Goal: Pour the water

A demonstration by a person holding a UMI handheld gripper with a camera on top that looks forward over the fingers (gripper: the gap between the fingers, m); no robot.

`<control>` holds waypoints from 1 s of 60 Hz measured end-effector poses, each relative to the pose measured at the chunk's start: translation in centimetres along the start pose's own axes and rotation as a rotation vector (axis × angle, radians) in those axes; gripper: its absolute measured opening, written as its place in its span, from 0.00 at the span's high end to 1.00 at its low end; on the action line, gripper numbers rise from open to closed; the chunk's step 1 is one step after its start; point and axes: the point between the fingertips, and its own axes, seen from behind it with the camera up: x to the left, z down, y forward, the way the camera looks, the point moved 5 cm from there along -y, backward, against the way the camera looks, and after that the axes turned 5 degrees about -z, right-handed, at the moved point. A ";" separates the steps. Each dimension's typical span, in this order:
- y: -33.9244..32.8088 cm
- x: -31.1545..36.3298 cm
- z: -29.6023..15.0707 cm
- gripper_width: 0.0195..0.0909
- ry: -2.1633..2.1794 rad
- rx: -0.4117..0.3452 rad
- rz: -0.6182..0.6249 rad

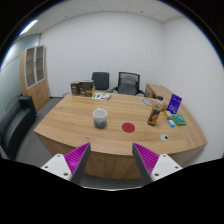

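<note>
A clear cup (101, 117) with a pale lid stands near the middle of the wooden table (70, 125). To its right lies a dark red coaster (128, 128), and farther right stands a brown bottle (153, 114). My gripper (112, 160) hovers high above the table's near edge, well short of the cup. Its two fingers with purple pads (76, 158) are spread wide and hold nothing.
A purple box (174, 102) and small green items (179, 121) sit at the table's right end. Books or boxes (85, 91) lie at the far side. Two black office chairs (127, 83) stand beyond the table, another chair (15, 127) at the left, a wooden cabinet (36, 75) by the wall.
</note>
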 end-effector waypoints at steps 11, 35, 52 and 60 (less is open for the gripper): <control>5.9 -10.5 0.5 0.07 0.056 0.032 0.066; 26.4 -31.5 -6.0 0.08 0.082 -0.112 0.110; 37.2 -34.3 -8.0 0.34 0.095 -0.165 0.061; 38.0 -34.3 -8.1 0.58 0.087 -0.208 0.075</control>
